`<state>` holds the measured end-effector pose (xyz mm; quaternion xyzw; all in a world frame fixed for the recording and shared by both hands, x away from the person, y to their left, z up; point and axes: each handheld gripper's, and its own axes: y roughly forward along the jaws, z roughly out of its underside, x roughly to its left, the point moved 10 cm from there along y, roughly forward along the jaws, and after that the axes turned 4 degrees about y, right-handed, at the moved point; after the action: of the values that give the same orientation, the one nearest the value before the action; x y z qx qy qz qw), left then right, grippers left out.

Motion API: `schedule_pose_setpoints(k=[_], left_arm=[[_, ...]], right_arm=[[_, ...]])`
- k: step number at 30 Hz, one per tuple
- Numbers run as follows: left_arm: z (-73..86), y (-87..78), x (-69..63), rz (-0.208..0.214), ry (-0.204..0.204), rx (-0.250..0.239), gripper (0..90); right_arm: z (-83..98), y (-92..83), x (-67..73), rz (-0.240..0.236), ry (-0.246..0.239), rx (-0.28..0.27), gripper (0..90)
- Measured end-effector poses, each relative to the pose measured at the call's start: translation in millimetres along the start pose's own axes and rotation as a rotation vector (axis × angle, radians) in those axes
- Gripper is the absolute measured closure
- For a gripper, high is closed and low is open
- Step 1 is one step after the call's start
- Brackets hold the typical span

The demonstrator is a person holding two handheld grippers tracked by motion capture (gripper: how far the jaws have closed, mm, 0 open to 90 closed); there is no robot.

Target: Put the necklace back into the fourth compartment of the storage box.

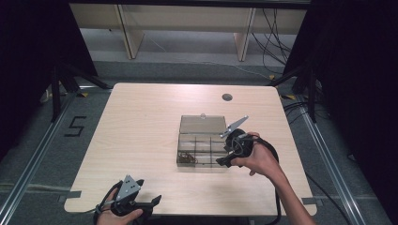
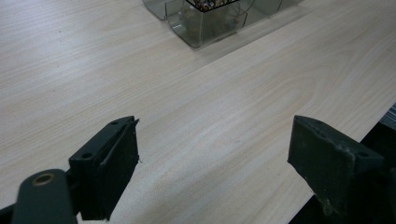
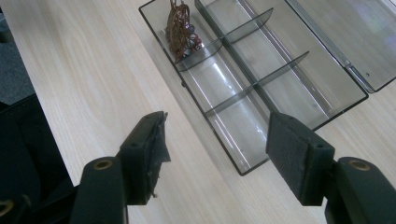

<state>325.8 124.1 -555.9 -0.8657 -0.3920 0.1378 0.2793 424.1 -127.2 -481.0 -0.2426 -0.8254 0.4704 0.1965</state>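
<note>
- the clear divided box [image 1: 202, 145] is seen mid-table, lid laid open, beaded jewellery [image 3: 181, 32] in one end compartment.
- the right gripper [image 1: 231, 151] is held at its right end, jaws apart and empty.
- the left gripper [image 1: 141, 202] is kept well apart, jaws open.

Your left gripper [image 2: 215, 163]: black jaws wide apart, nothing between them.
Under it: pale wood-grain table [image 2: 140, 84], near its edge on your right.
Ahead: clear smoked-plastic compartment box [image 2: 205, 23], small beaded bits inside, well apart from your jaws.
</note>
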Motion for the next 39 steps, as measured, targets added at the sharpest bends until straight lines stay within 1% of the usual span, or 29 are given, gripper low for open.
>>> schedule_pose_setpoints(k=[1, 3, 4, 7, 8, 10, 11, 15, 16, 17, 18, 19, 20, 21, 24, 25, 26, 27, 28, 29, 30, 31, 32, 34, 35, 36, 37, 38, 39], left_arm=[[0.2, -0.1, 0.1, 0.0, 0.0, 0.002, 15.7], [0.1, -0.1, 0.0, 0.001, -0.001, 0.002, 15.6], [0.1, 0.0, 0.1, -0.001, -0.001, 0.002, 15.6], [0.1, 0.0, 0.0, 0.0, 0.0, 0.002, 15.6], [0.2, 0.0, -0.1, 0.0, 0.0, 0.003, 15.6], [0.2, 0.1, 0.0, -0.001, -0.001, 0.003, 15.7], [0.2, 0.1, 0.1, -0.001, 0.0, 0.003, 15.6], [-0.1, 0.4, -1.2, 0.005, -0.008, -0.001, 15.6], [0.0, -0.3, -1.7, 0.012, 0.001, 0.001, 15.6], [-0.1, -0.4, -1.3, 0.011, 0.008, 0.001, 15.6], [-0.4, -0.5, -0.8, 0.011, 0.017, 0.0, 15.7], [-0.3, -0.5, -0.9, 0.011, 0.015, 0.001, 15.6], [-0.2, -0.5, -0.8, 0.011, 0.016, 0.001, 15.7], [-0.3, -0.4, -0.9, 0.011, 0.014, 0.0, 15.6], [-0.3, -0.4, -0.9, 0.011, 0.016, 0.001, 15.6], [-0.3, -0.4, -0.9, 0.011, 0.016, 0.001, 15.6], [-0.3, -0.4, -1.1, 0.011, 0.016, 0.0, 15.6], [-0.3, -0.4, -1.1, 0.011, 0.016, 0.0, 15.6], [-0.3, -0.3, -1.2, 0.011, 0.015, 0.0, 15.7], [-0.3, -0.3, -1.2, 0.011, 0.015, 0.0, 15.6], [-0.5, 0.0, -1.2, 0.012, 0.014, -0.003, 15.6], [-0.6, 0.1, -1.2, 0.012, 0.014, -0.005, 15.7], [-0.6, 0.1, -1.3, 0.012, 0.015, -0.004, 15.7], [-0.6, 0.2, -1.3, 0.012, 0.015, -0.004, 15.7], [-0.6, 0.1, -1.3, 0.012, 0.015, -0.004, 15.6], [-0.6, 0.1, -1.3, 0.012, 0.014, -0.004, 15.7], [-0.6, 0.2, -1.3, 0.012, 0.013, -0.005, 15.6], [-0.5, 0.2, -1.3, 0.012, 0.013, -0.004, 15.7], [-0.5, 0.2, -1.4, 0.013, 0.014, -0.003, 15.6]], right_arm=[[1.7, -0.7, 0.6, -0.001, 0.009, 0.004, 37.7], [3.2, -0.1, 0.2, -0.002, 0.009, 0.009, 37.6], [6.3, -0.1, 1.1, 0.0, 0.023, 0.007, 37.2], [8.8, -0.2, -0.2, 0.004, 0.02, 0.007, 36.8], [8.9, 0.4, -2.0, 0.01, 0.007, -0.002, 36.5], [12.0, -0.3, -0.4, 0.006, 0.037, 0.005, 36.1], [11.9, -1.1, -1.9, 0.011, 0.019, -0.004, 36.0], [14.5, -1.6, -2.5, 0.018, 0.034, -0.011, 34.4], [14.4, -0.8, -3.6, 0.017, 0.016, -0.017, 34.3], [15.3, -0.9, -3.4, 0.018, 0.022, -0.016, 34.3], [17.5, -1.4, -1.6, 0.018, 0.054, -0.005, 34.2], [17.5, -1.2, -1.6, 0.013, 0.045, -0.012, 34.2], [17.2, -0.6, -3.4, 0.014, 0.017, -0.028, 34.1], [18.7, -1.3, -2.4, 0.016, 0.036, -0.025, 34.1], [20.8, -2.3, -2.0, 0.021, 0.047, -0.028, 33.9], [20.8, -2.3, -2.0, 0.021, 0.047, -0.028, 33.9], [21.1, -2.7, -3.1, 0.017, 0.019, -0.035, 33.5], [23.7, -4.1, -1.1, 0.023, 0.06, -0.025, 33.5], [23.2, -4.0, -1.8, 0.022, 0.045, -0.038, 33.5], [23.2, -4.0, -1.8, 0.022, 0.045, -0.038, 33.5], [24.7, -4.2, -0.7, 0.019, 0.057, -0.033, 33.5], [26.2, -4.6, -1.4, 0.032, 0.066, -0.03, 33.5], [28.1, -4.2, -3.3, 0.043, 0.052, -0.028, 33.2], [29.3, -4.0, -3.8, 0.048, 0.062, -0.027, 33.2], [29.0, -3.7, -3.8, 0.038, 0.047, -0.038, 33.2], [30.9, -4.3, -3.8, 0.044, 0.068, -0.03, 33.2], [31.3, -4.0, -4.5, 0.044, 0.065, -0.033, 33.2], [31.2, -4.1, -5.0, 0.039, 0.048, -0.039, 33.2], [32.9, -5.1, -5.2, 0.051, 0.068, -0.033, 33.2]])
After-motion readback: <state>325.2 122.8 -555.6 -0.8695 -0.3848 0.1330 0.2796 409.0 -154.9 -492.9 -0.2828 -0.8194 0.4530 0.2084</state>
